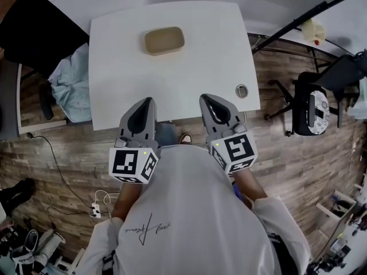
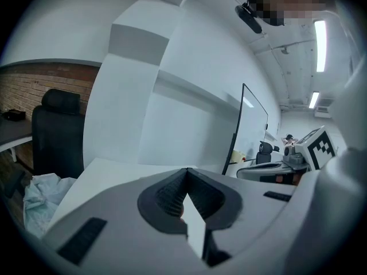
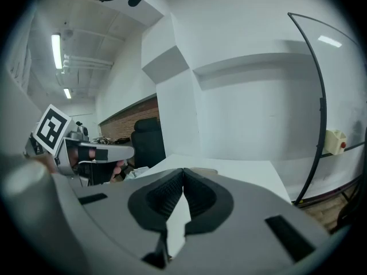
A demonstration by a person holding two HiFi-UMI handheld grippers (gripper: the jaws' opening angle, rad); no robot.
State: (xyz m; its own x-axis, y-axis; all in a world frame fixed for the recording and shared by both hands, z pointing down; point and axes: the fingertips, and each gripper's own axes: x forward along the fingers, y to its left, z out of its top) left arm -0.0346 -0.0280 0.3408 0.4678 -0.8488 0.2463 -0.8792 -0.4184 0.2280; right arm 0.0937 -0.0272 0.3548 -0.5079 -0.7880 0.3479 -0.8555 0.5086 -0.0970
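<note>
A person in a white shirt [image 1: 189, 211] stands at the near edge of a white tabletop [image 1: 200, 56], seen from above, with a gripper in each hand. The left gripper [image 1: 148, 101] and the right gripper [image 1: 207, 98] hover side by side over the tabletop's near edge, their tips pointing to the far side and their marker cubes [image 1: 133, 164] close to the person's chest.

In the left gripper view, the ribbed black fingers [image 2: 169, 193] of that gripper meet at the tips with nothing between them. The right gripper view shows the same: its fingers [image 3: 163, 196] are closed tip to tip and grip nothing.

A shallow tan dish [image 1: 164, 40] lies on the far middle of the tabletop, well apart from both grippers and a little nearer the left one's line. A round cable port [image 1: 242, 90] sits in the tabletop's near right corner, just right of the right gripper.

Left of the tabletop, a light blue cloth [image 1: 71, 82] is heaped beside a black office chair [image 1: 34, 33]. On the wooden floor [image 1: 309, 171] to the right stands another black chair [image 1: 312, 110], and a white power strip [image 1: 95, 211] lies near left
</note>
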